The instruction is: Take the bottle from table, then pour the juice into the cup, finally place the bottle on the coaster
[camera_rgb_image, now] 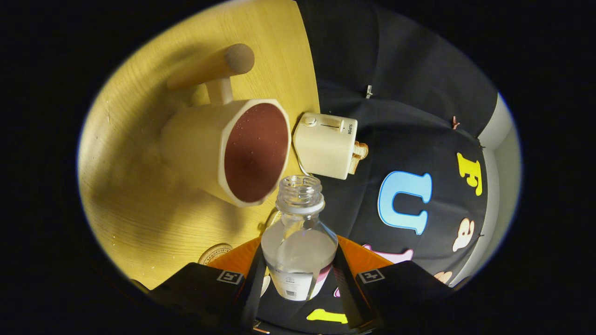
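Note:
A clear, uncapped plastic bottle point(299, 237) sits between my fingers, and my gripper point(298, 279) is shut on its body. The view is rolled, so the bottle is tilted over the wooden table point(135, 195). Its open mouth is just beside the rim of a cream cup point(223, 149) with a wooden handle. The cup's inside looks dark reddish. A little clear liquid shows in the bottle. Part of a round coaster point(215, 253) peeks out on the table next to my one finger.
A cream toaster point(326, 145) with a slice of bread in it stands beyond the cup, near the table's edge by the black cloth wall. A thin cord runs from it toward the bottle.

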`<state>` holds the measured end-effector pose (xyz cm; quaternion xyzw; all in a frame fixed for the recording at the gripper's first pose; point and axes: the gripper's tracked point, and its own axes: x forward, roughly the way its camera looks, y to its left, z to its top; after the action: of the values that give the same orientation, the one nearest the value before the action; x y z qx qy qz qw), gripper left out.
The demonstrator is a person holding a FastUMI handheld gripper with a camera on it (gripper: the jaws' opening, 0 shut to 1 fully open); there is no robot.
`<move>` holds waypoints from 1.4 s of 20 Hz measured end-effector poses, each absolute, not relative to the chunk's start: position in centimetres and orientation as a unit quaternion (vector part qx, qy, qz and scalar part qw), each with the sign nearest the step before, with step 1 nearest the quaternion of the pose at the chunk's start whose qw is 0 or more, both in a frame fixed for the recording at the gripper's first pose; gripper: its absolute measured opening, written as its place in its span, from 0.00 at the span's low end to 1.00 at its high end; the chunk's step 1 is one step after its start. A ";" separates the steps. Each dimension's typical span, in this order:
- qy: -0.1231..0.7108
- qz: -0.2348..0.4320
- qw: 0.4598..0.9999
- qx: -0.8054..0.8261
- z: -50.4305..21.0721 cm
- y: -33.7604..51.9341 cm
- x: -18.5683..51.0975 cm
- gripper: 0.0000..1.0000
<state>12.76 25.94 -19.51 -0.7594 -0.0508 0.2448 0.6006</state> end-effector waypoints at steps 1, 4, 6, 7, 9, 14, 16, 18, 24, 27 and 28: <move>-0.052 0.246 0.597 -0.762 -19.6 25.9 12.7 0.74; -0.055 0.247 0.588 -0.768 -19.6 26.0 12.7 0.74; -0.059 0.248 0.583 -0.772 -19.5 26.0 12.7 0.74; -0.060 0.248 0.579 -0.774 -19.3 25.9 12.7 0.74; -0.062 0.248 0.574 -0.778 -19.3 25.9 13.0 0.74; -0.073 0.249 0.559 -0.788 -18.5 25.9 13.1 0.74; -0.078 0.249 0.550 -0.793 -18.2 25.8 13.1 0.74; -0.083 0.250 0.544 -0.797 -17.9 25.9 13.2 0.74; -0.099 0.254 0.523 -0.808 -17.1 26.4 13.4 0.74; -0.108 0.254 0.514 -0.812 -16.6 26.7 13.4 0.74; -0.111 0.254 0.510 -0.814 -16.5 26.9 13.6 0.74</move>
<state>13.56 26.87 -16.49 -0.8139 -0.1115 0.2542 0.5105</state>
